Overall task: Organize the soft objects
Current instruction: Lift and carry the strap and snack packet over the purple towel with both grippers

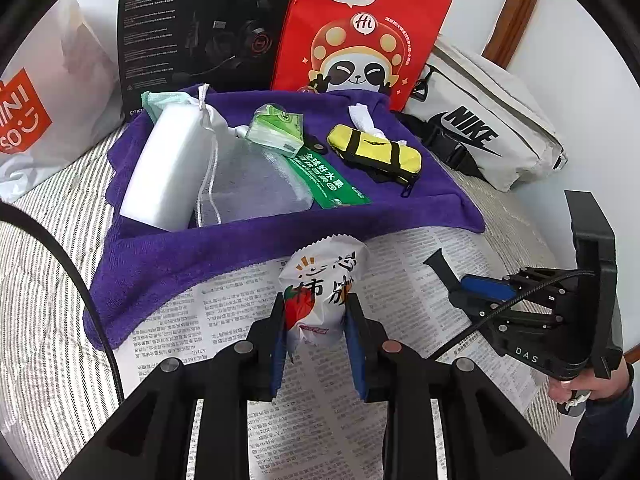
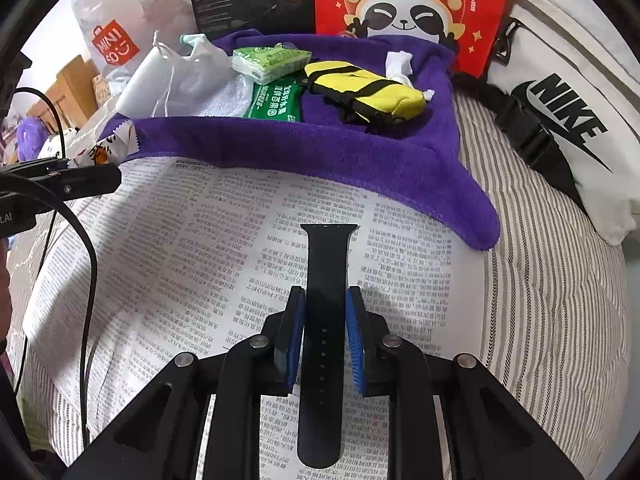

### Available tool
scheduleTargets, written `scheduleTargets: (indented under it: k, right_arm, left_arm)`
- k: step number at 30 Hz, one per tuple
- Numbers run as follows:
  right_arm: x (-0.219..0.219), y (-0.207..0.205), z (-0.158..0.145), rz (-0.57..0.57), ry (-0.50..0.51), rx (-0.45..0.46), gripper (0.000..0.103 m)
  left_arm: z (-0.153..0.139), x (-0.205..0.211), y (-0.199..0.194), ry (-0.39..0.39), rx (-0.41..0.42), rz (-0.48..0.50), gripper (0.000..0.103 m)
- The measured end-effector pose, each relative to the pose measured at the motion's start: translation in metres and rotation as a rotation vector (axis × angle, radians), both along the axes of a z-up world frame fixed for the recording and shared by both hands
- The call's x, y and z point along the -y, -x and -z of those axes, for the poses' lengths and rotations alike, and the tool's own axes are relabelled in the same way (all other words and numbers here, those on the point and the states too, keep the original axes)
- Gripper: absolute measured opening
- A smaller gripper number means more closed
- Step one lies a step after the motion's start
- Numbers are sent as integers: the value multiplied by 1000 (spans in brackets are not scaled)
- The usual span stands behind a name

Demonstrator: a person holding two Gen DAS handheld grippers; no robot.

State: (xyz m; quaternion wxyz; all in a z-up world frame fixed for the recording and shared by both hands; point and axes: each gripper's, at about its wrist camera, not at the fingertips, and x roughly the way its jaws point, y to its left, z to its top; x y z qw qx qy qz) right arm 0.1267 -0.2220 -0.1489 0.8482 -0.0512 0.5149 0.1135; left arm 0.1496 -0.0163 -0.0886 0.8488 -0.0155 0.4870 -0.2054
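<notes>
My left gripper [image 1: 316,312] is shut on a white snack packet [image 1: 324,280] with an orange fruit print, held above the newspaper [image 1: 400,280] near the purple towel [image 1: 200,256]. My right gripper [image 2: 325,312] is shut on a black watch strap [image 2: 326,280], held over the newspaper [image 2: 180,240]. On the purple towel [image 2: 360,152] lie a white foam block [image 1: 164,168], a mesh drawstring bag [image 1: 248,188], a green tissue pack [image 1: 276,128], a green wipes pack [image 1: 328,180] and a yellow pouch [image 1: 376,152]. The right gripper also shows in the left wrist view [image 1: 452,272].
A black headset box [image 1: 200,28] and a red panda paper bag [image 1: 360,32] stand behind the towel. A white Nike waist bag [image 1: 488,132] lies at the right, a Miniso plastic bag [image 1: 36,112] at the left. Everything sits on a striped bed cover [image 2: 540,280].
</notes>
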Motion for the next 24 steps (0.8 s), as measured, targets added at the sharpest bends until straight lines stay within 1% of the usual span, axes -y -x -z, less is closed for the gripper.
scheduleTargets:
  k: [3, 6, 8, 17, 24]
  right_arm:
    - [7, -5, -1, -2, -45, -25, 20]
    - [3, -4, -9, -13, -37, -27, 20]
    - [1, -4, -15, -17, -62, -30, 20]
    - [-4, -9, -42, -22, -89, -3, 20]
    - [-3, -30, -64, -36, -109, 26, 20]
  left_arm:
    - [-3, -1, 1, 6, 4, 3, 25]
    - [-8, -1, 2, 1, 16, 11, 25]
    - [-14, -2, 2, 6, 27, 14, 25]
    - [-34, -7, -7, 3, 57, 12, 25]
    - [-45, -13, -20, 21, 67, -3, 25]
